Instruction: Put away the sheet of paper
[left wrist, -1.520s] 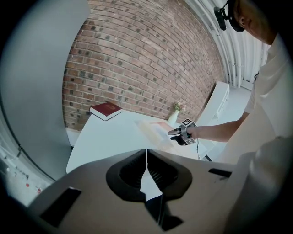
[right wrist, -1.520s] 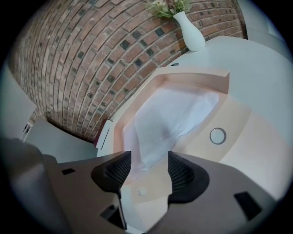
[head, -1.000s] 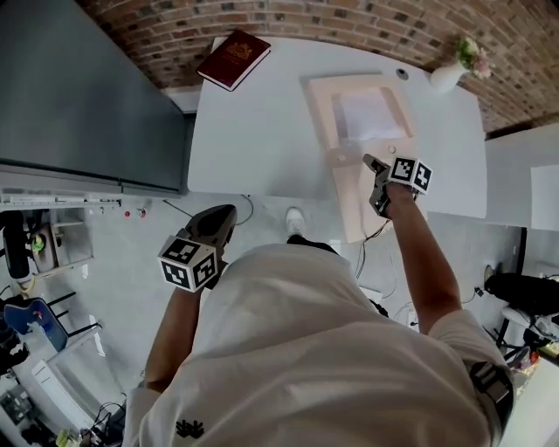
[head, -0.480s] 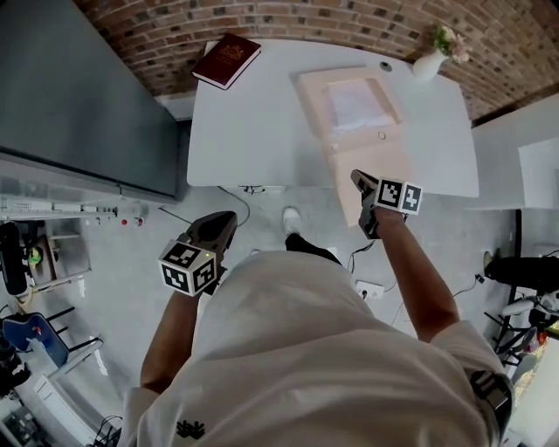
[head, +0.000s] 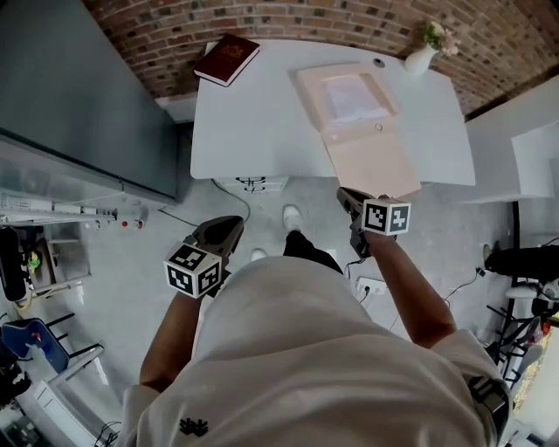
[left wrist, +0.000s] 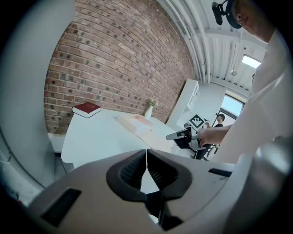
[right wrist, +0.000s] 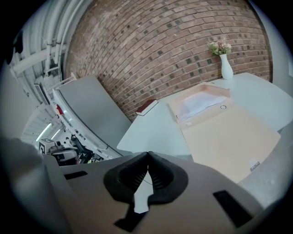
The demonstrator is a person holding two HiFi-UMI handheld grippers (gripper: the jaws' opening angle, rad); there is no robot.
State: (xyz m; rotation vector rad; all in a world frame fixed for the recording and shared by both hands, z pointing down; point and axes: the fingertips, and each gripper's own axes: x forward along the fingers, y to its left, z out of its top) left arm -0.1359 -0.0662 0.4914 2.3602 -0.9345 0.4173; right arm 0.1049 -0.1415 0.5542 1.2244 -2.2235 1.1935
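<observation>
Left gripper (head: 220,234) and right gripper (head: 347,197): my jaws closed, nothing in them, both off the counter (head: 253,131). Sheet of paper (head: 353,94) lies in the open tan folder (head: 377,159), between the red book (head: 227,59) and the vase (head: 419,58).

White rectangular table (head: 253,122): dark red hardcover book (head: 227,58) on its far-left corner, white ceramic flower vase (head: 419,59) at far-right corner. Red brick wall (head: 288,22) behind the table.
</observation>
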